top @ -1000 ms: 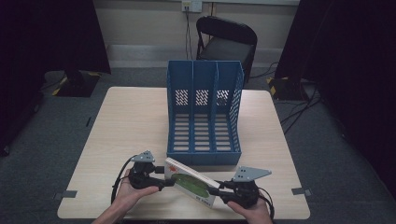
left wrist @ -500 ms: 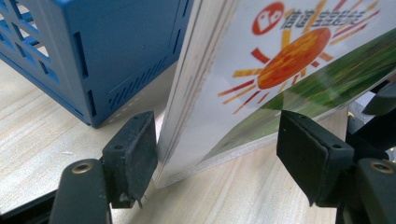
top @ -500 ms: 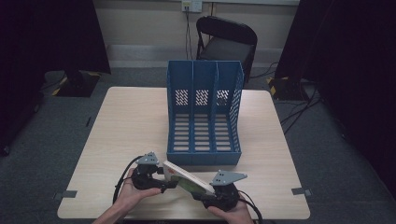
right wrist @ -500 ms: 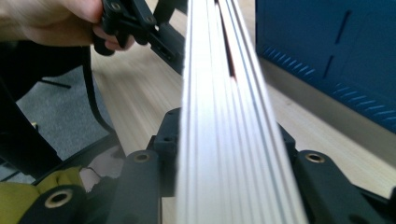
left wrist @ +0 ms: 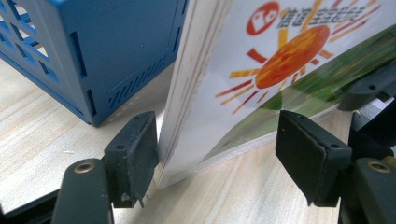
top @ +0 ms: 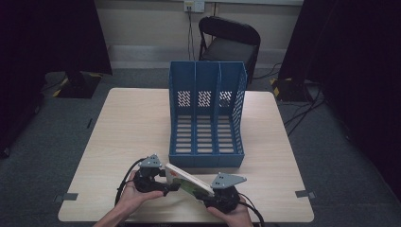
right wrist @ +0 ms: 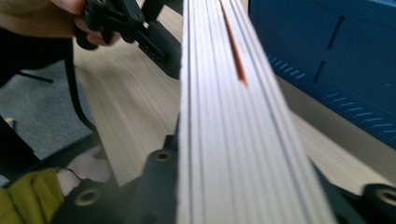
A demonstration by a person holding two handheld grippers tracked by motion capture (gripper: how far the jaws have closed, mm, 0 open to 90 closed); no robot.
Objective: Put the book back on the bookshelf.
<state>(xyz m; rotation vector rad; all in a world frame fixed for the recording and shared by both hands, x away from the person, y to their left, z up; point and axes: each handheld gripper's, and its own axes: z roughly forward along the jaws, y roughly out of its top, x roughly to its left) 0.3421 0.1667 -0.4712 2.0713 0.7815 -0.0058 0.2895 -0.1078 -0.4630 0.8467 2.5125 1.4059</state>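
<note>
A thick book with a white, orange and green cover stands tilted on its edge near the table's front edge. My right gripper is shut on its right end; in the right gripper view the page edges run up between the jaws. My left gripper is at the book's left end and stands open. In the left gripper view, the left pad touches the book's back, while the right pad is apart from the cover.
A blue three-slot file holder stands mid-table just behind the book, its open side toward me, close to the book's top edge. The wooden table has free room to the left and right. A black chair stands beyond.
The right gripper has moved left and toward the front edge with the book. The book now stands steeper on its edge. The left gripper has stayed near the book's left end.
</note>
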